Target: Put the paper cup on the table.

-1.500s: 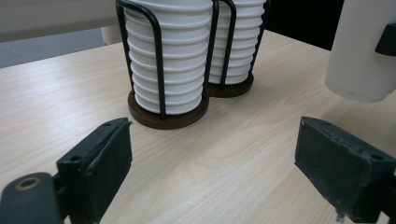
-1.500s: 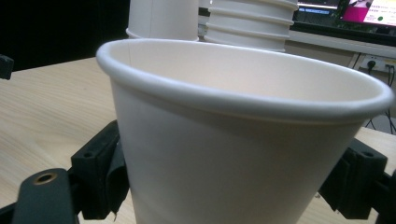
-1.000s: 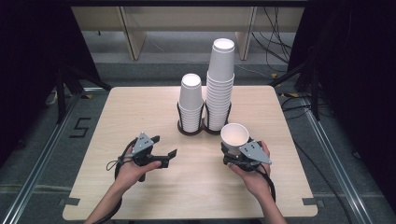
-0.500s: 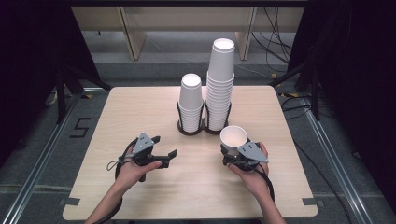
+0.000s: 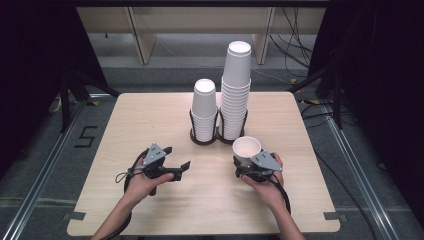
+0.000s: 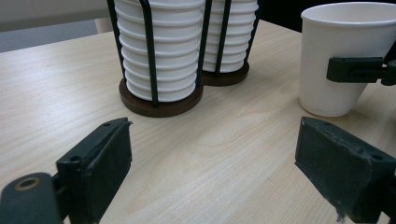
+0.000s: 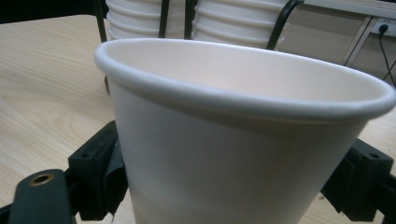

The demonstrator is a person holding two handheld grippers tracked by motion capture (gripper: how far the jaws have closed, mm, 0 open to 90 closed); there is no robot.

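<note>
Now | right claw (image 5: 248,161) grips blank paper cup (image 5: 247,149) | left claw (image 5: 176,159) open, empty

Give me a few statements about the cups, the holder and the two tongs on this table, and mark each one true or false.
1. The right tongs are closed on a single paper cup. True.
2. That cup lies on its side. False: it stands upright with its mouth up, its base on the table.
3. The left tongs grip a cup. False: their jaws stand open with nothing between them.
4. Two stacks of cups sit in a black wire holder. True.
5. The left stack is the taller one. False: the right stack rises higher.
</note>
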